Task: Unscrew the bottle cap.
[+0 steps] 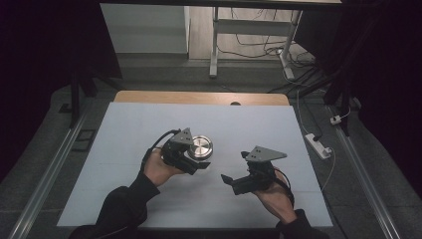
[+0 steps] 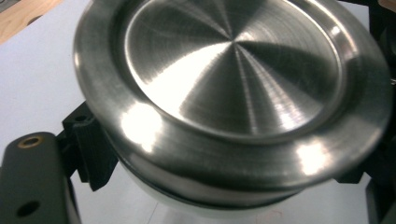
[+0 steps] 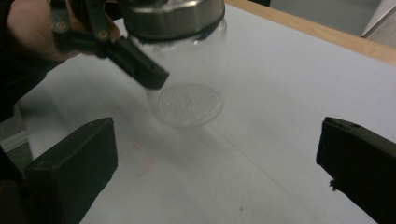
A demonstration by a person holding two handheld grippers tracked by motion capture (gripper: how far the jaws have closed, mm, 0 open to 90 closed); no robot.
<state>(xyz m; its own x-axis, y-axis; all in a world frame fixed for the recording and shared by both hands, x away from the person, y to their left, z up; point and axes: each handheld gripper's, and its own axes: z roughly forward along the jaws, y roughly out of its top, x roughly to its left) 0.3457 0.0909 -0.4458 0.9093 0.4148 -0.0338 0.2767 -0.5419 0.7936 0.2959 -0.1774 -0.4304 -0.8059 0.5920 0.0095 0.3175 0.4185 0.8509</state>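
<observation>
Brushed steel lid (image 2: 233, 84), clear glass jar (image 3: 189, 88)

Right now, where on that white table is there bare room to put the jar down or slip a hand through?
The white tabletop is bare along its far half up to the wooden edge, and down the near left and right margins. The middle is crowded: the left hand-held gripper clamps the clear glass jar with a brushed steel lid, and the open right hand-held gripper is close beside it.
</observation>
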